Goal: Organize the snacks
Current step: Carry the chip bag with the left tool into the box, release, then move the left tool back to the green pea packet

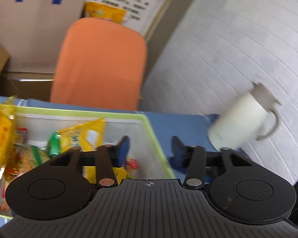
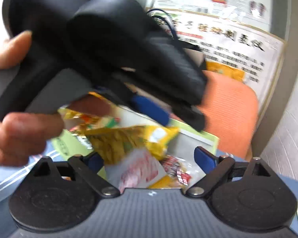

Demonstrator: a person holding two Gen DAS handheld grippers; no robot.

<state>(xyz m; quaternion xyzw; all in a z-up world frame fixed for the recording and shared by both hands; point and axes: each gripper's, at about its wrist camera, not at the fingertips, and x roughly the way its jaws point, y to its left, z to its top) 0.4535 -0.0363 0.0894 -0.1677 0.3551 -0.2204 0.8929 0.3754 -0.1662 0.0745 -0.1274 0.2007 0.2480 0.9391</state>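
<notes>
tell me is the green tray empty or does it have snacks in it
It has snacks in it. The green tray holds several packets, among them a yellow bag, lying loose inside its rim.

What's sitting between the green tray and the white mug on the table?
Nothing but bare blue tablecloth. The left wrist view shows the green tray with its snack packets on one side, the white mug on the other, and only cloth between.

Both claws (image 1: 151,150) (image 2: 149,160) empty, jaws apart

Each tool (image 1: 150,152) (image 2: 149,159) is black, ribbed on top, with round side discs, silver rivets and blue fingertips (image 1: 122,148).
</notes>
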